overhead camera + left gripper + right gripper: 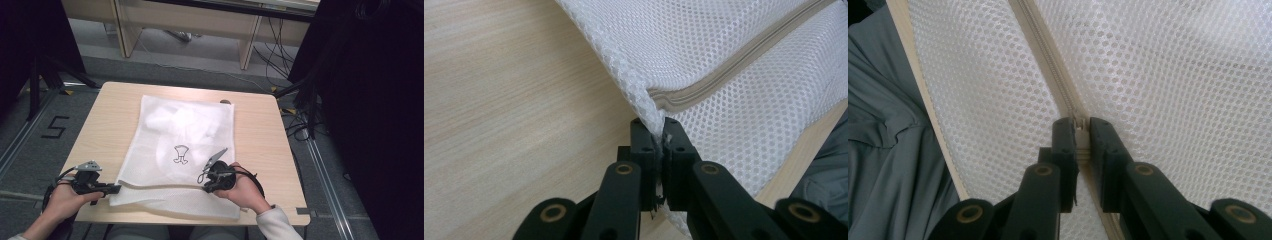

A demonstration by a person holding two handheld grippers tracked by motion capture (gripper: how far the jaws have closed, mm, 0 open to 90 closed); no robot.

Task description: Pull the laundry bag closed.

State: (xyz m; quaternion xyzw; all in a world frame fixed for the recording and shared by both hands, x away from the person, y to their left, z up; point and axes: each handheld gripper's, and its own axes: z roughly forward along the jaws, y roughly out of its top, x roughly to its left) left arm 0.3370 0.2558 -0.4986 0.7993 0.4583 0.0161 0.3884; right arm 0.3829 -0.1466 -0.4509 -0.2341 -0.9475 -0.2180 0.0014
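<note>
A white mesh laundry bag (180,145) with a small black drawing on it lies flat on the wooden table (260,135). A beige zipper (724,65) runs along its near side. My left gripper (114,188) is at the bag's near left corner, its jaws shut on the mesh edge (651,117). My right gripper (204,184) rests on the bag near the front, shut on the zipper pull (1079,131) where the zipper (1048,55) meets the jaws. A hand holds each gripper.
The table's front edge (923,85) lies just beyond the bag, with grey cloth of the person's clothing (888,150) past it. Black stands and cables (300,100) stand right of the table. A wooden desk (190,25) is behind.
</note>
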